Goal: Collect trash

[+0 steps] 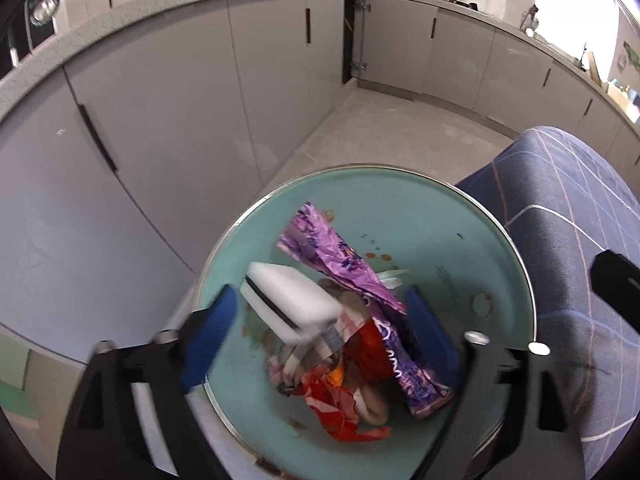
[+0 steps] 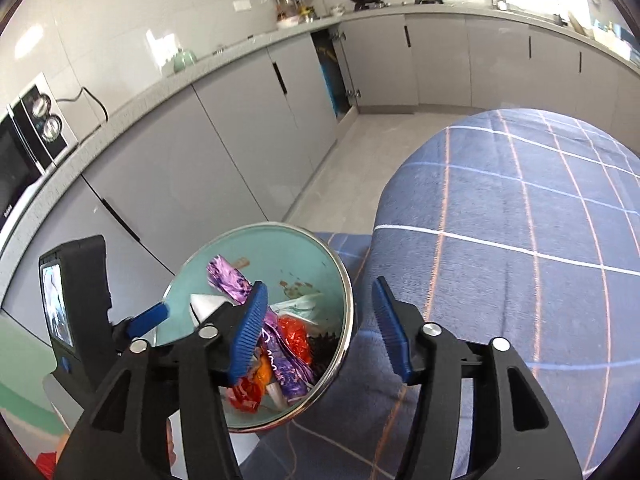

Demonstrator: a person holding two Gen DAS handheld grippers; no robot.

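Note:
A round bin with a metal rim (image 1: 516, 248) and a teal lining holds purple wrappers (image 1: 332, 256), red wrappers (image 1: 332, 404) and other scraps. My left gripper (image 1: 320, 334) hangs open right above it. A white foam block (image 1: 292, 300), blurred, lies loose between its blue fingers and touches neither pad. In the right wrist view the bin's rim (image 2: 348, 308) sits below my right gripper (image 2: 320, 332), which is open with nothing in it. One finger stands over the trash, the other over the cloth. The left gripper's blue finger (image 2: 148, 318) shows at the bin's left edge.
A table under a blue checked cloth (image 2: 520, 220) stands right beside the bin. Grey cabinets (image 1: 160, 120) under a counter curve around the room, with one door ajar (image 2: 332, 76). A microwave (image 2: 24, 148) sits on the counter at left. Pale floor (image 1: 380, 132) lies beyond the bin.

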